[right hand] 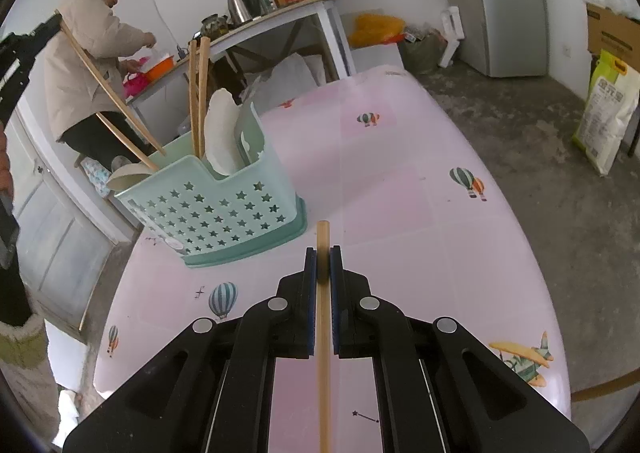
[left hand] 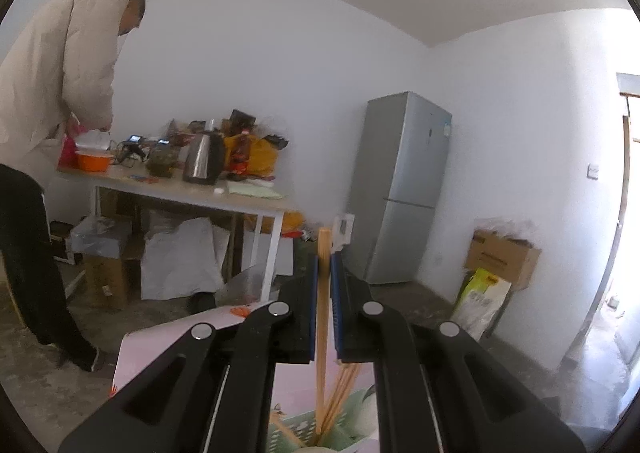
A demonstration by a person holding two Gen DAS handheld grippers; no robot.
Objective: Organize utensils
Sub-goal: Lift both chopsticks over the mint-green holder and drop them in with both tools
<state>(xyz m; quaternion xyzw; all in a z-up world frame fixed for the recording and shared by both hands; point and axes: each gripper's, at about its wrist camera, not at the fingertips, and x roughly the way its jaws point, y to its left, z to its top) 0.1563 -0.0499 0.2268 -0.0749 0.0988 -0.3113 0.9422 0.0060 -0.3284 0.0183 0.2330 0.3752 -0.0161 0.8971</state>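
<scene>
My left gripper (left hand: pixel 324 259) is shut on a wooden chopstick (left hand: pixel 322 333). Its lower end slants into the mint-green utensil holder (left hand: pixel 298 427) below, among several other chopsticks (left hand: pixel 344 385). In the right wrist view the same gripper (right hand: pixel 54 23) shows at the upper left, with its chopstick (right hand: pixel 112 89) reaching down into the star-punched holder (right hand: pixel 224 209). That holder also carries two upright chopsticks (right hand: pixel 198 93) and white spoons (right hand: pixel 220 133). My right gripper (right hand: pixel 323 253) is shut on another chopstick (right hand: pixel 323 333), above the pink tablecloth (right hand: pixel 400 173) and in front of the holder.
A person in a beige jacket (right hand: pixel 88 53) bends over a cluttered white table (right hand: pixel 280 13) with a kettle (right hand: pixel 242 3). A grey fridge (right hand: pixel 508 5), a cardboard box (right hand: pixel 612 29) and a rice bag (right hand: pixel 604 113) stand along the right wall.
</scene>
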